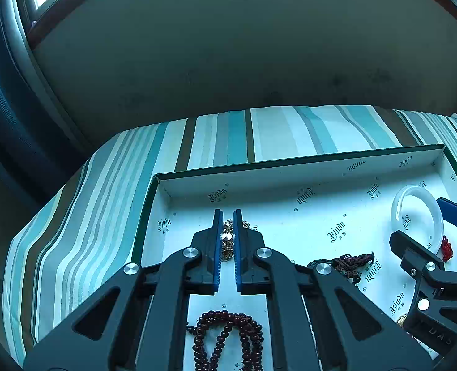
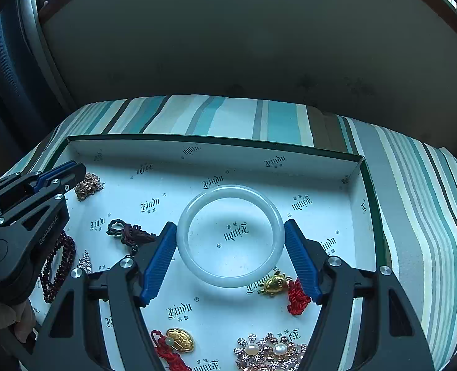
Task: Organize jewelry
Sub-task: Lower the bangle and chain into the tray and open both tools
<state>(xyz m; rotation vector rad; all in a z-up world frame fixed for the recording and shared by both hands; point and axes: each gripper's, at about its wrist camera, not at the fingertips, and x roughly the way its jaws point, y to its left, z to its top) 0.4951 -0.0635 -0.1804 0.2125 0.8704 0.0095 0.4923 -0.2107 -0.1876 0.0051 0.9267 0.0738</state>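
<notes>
A white printed tray (image 1: 290, 162) (image 2: 213, 150) lies on a striped cloth. My left gripper (image 1: 227, 215) (image 2: 77, 170) is over the tray's far left corner, its blue pads nearly together on a gold chain (image 1: 227, 241) (image 2: 87, 185) that rests bunched on the tray floor. My right gripper (image 2: 230, 224) (image 1: 415, 218) stands wide open, one pad on each side of a white jade bangle (image 2: 228, 190) (image 1: 435, 213) lying flat. Whether the pads touch the bangle is unclear.
Also in the tray: dark red bead strand (image 1: 228, 337) (image 2: 58, 262), brown knotted cord (image 2: 129, 232), gold charm on red cord (image 2: 275, 283), gold ingot charm (image 2: 179, 340), pearl rhinestone brooch (image 2: 268, 352). Striped cloth (image 2: 414, 201) surrounds the tray; a wall rises behind.
</notes>
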